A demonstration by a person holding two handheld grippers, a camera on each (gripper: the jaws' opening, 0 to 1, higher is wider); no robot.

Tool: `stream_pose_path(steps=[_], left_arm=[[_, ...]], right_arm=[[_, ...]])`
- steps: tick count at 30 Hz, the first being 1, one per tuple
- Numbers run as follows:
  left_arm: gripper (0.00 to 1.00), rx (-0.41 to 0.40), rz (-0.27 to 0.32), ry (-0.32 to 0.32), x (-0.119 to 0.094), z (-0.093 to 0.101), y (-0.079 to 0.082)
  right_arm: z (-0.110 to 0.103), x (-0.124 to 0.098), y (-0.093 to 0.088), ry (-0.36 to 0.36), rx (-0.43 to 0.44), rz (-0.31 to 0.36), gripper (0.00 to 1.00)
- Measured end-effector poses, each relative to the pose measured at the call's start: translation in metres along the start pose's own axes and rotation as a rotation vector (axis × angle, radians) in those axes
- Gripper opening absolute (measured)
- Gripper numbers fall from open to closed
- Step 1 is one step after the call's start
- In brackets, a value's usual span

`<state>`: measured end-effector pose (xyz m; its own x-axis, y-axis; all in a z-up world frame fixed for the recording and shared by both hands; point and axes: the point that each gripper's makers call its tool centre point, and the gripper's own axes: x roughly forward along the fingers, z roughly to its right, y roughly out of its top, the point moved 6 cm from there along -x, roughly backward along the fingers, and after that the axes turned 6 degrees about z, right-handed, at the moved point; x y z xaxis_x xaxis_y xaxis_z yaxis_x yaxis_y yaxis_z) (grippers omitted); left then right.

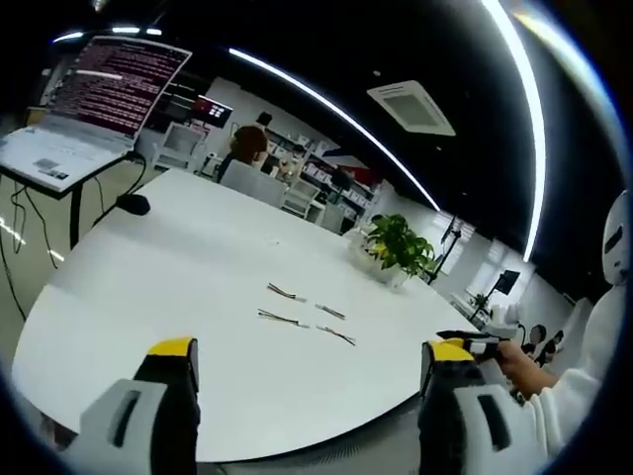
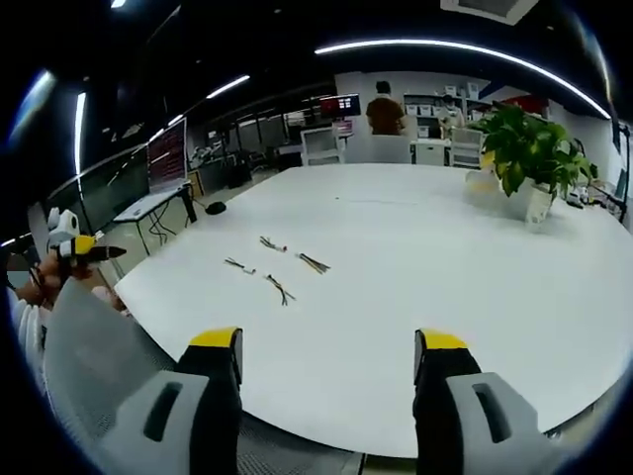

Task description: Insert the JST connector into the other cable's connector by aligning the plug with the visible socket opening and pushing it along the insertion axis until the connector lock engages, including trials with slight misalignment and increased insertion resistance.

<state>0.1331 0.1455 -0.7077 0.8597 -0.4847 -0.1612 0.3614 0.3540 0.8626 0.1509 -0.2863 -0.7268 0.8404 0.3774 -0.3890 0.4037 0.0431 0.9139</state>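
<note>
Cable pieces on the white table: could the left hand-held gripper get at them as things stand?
Probably yes. The left hand-held gripper is open and empty, and the four cable pieces lie apart on the bare white table ahead of it, nothing between; the potted plant stands well beyond.

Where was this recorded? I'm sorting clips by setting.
Probably an open-plan office or lab: a large round white table with a potted green plant, a laptop showing text on a stand, shelving beyond.

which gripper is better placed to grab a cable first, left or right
Left, marginally. The four cables lie nearly centred ahead of the open left gripper. In the right gripper view they sit left of the open right gripper's line. Neither touches one yet.
</note>
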Motion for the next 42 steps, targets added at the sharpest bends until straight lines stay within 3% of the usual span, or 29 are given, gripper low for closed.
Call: stream_pose_path(steps=[12,17,22,26,31,42], left_arm=[[0.89,0.003,0.011,-0.006,0.003,-0.002,0.002],[0.89,-0.012,0.021,-0.02,0.004,-0.001,0.004],[0.88,-0.01,0.025,-0.026,0.004,-0.001,0.006],[0.86,-0.031,0.023,-0.042,0.006,0.002,0.003],[0.85,0.019,-0.015,-0.041,0.009,0.005,0.001],[0.85,0.02,-0.004,-0.051,0.007,0.007,0.007]], right_arm=[[0.002,-0.001,0.0,0.001,-0.033,-0.015,0.68],[-0.001,-0.002,0.015,0.008,0.082,0.085,0.62],[0.003,-0.003,0.013,-0.011,0.026,0.043,0.62],[0.004,-0.004,0.011,-0.01,0.032,0.038,0.61],[0.005,-0.005,0.016,-0.006,0.06,0.062,0.62],[0.001,-0.002,0.007,-0.006,-0.008,-0.009,0.62]])
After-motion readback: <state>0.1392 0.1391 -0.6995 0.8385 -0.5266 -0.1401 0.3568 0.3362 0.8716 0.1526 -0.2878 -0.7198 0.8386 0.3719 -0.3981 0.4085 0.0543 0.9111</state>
